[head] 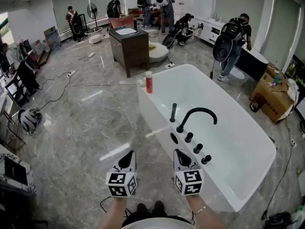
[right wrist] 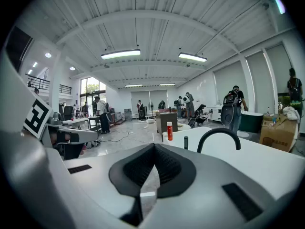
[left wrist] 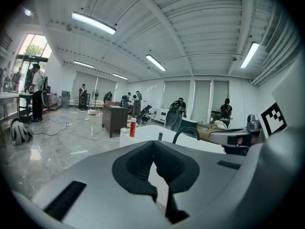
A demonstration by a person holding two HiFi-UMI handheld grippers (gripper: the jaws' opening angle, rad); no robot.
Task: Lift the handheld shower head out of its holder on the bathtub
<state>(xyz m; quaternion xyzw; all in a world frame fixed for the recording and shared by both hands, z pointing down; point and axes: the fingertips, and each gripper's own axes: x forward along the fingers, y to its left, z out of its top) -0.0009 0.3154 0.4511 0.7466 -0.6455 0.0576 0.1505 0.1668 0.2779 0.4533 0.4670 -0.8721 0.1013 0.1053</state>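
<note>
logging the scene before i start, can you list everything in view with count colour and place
bathtub: 1, white, centre right
handheld shower head: 1, black, upright in its holder on the tub's near rim
faucet: 1, black, arched, next to the shower head
knobs: 3, black, in a row on the rim past the faucet
bottle: 1, red with a white cap, on the tub's far corner
cabinet: 1, dark brown, beyond the tub
cardboard box: 1, brown, on the floor to the right
people: several, background
left tool: 1, grey, shut, empty, short of the tub
right tool: 1, grey, shut, empty, by the rim
</note>
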